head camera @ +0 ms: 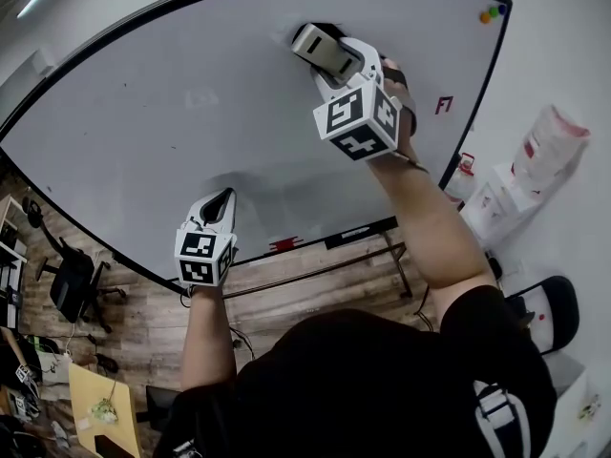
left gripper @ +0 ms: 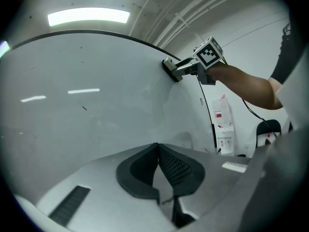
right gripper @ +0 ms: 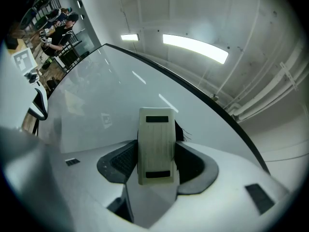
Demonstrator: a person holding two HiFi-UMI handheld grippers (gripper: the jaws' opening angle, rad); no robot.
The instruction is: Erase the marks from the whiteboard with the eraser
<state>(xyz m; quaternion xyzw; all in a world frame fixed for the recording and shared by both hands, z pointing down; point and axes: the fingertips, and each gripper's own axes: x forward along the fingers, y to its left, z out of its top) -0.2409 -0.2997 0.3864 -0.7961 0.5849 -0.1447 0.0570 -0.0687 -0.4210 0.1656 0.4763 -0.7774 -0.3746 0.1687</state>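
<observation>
Pinching the eraser (right gripper: 155,144) between our right fingers (right gripper: 119,161), we've got it high against the whiteboard (head camera: 191,113) by its top edge; left fingers (left gripper: 175,165) are closed on nothing. Tilt the eraser and one edge probably lifts off, leaving streaks.

Whiteboard (head camera: 220,113): large, white, dark-framed, upright, surface nearly clean; few tiny dark specks, one short stroke (left gripper: 84,108).
Eraser (head camera: 318,50): cream block, two dark slots on back, dark felt underneath. Pressed flat against board near top edge, clamped between jaws of right hand-held gripper (right gripper: 155,153).
</observation>
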